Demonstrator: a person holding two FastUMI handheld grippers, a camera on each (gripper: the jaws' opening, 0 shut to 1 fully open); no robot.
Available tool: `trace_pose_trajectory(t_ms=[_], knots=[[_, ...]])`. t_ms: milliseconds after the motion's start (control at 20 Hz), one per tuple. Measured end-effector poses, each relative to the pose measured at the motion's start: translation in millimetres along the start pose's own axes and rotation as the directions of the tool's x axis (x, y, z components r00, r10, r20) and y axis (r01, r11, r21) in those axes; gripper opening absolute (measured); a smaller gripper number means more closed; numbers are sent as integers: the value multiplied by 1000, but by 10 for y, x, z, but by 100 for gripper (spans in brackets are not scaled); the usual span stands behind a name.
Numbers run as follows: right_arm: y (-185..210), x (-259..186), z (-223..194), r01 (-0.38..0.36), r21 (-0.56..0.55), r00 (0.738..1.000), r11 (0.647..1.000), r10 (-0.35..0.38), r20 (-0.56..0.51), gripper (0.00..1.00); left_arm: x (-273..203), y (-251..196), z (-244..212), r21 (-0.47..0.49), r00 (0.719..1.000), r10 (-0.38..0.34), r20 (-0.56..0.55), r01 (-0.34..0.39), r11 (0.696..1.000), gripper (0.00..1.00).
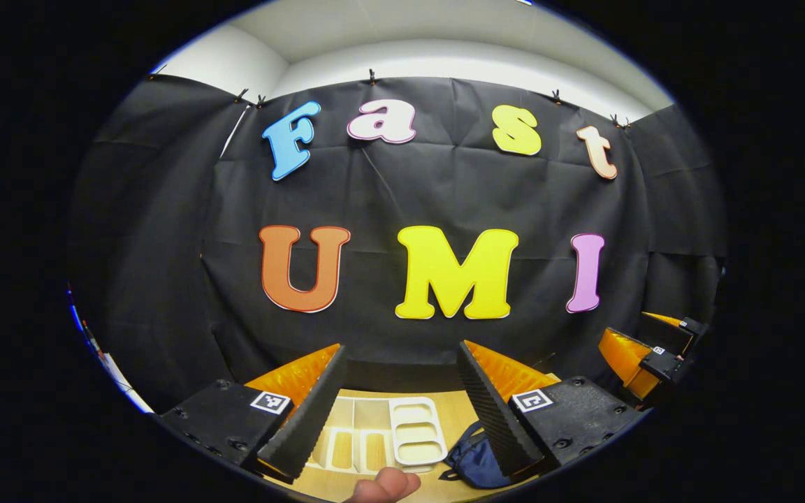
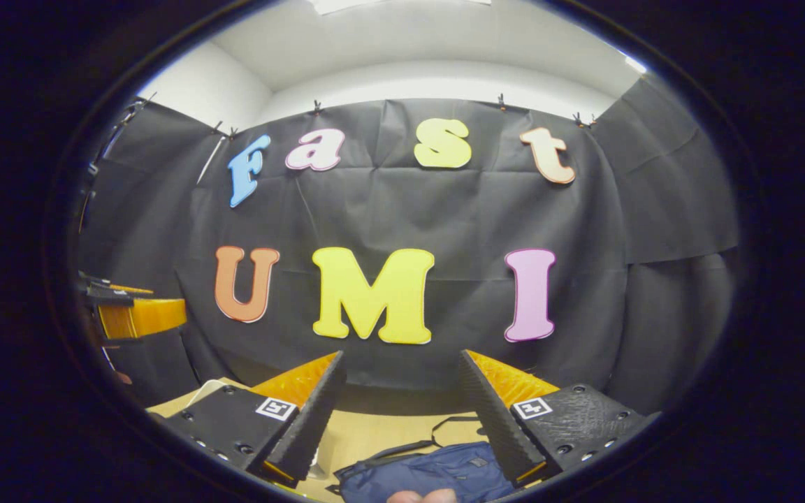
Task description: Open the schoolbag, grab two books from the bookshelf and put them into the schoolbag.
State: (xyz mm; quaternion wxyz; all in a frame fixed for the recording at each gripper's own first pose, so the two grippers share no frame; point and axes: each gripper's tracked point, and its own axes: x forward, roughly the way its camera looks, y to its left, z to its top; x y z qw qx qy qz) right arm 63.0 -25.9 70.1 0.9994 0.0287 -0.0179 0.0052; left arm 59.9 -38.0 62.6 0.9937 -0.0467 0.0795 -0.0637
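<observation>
You hold both tongs, left tongs point(image 1: 402, 402) and right tongs point(image 2: 402, 405), wide and empty above the surface point(image 2: 388, 429), likely poised over the blue schoolbag point(image 2: 437, 475), beside a white tray point(image 1: 402, 433).

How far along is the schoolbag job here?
Done: nothing settles it. The dark blue fabric schoolbag lies on the light wooden table beside the white compartmented tray; whether it is zipped or holds books cannot be told. In hand: nothing; left gripper and right gripper are open, raised over the table. This fits either before the packing or after it.
</observation>
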Motion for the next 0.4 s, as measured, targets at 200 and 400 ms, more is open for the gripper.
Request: trace_pose_trajectory(t_ms=[200,400], knots=[[-52,-36,150,17,15,1000,1000,-17,17,96,-45,-81,-119,-5,1000,1,-20,-1,1000,99],[-61,-69,175,13,23,1000,1000,-14,13,96,-66,-98,-14,21,1000,14,8,-14,1000,99]])
